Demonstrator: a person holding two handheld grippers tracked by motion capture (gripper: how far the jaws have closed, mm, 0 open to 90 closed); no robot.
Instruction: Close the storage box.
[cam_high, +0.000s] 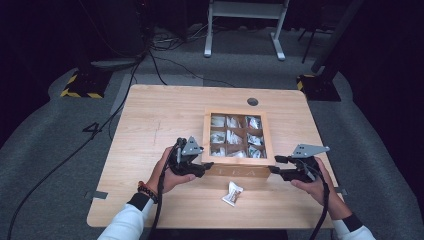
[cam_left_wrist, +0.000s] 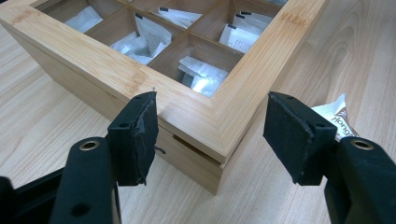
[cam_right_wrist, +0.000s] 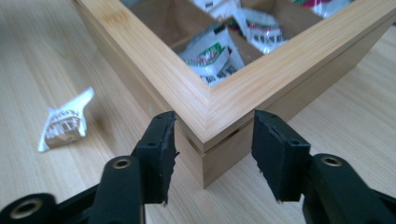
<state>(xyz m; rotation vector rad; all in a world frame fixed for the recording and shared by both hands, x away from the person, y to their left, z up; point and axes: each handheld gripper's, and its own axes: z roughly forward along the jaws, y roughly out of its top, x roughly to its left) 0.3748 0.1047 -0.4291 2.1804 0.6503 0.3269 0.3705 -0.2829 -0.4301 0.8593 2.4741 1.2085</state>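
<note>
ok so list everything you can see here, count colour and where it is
wooden tea box: 1, light bamboo, lid with a window shut, centre-right of the table, both near corners between gripper jaws
tea bags in box: too many to count, mostly white, in nine compartments under the lid
loose sachet: 1, white and brown, on the table in front of the box
table: 1, light wood, round cable hole at its far edge
white desk frame: 1, on the floor beyond the table
cables: several, black, on the grey floor at left
left gripper: 1, black, open around the box's near left corner
right gripper: 1, black, open around the near right corner
hands: 2, white sleeves, bead bracelet on the left wrist
</note>
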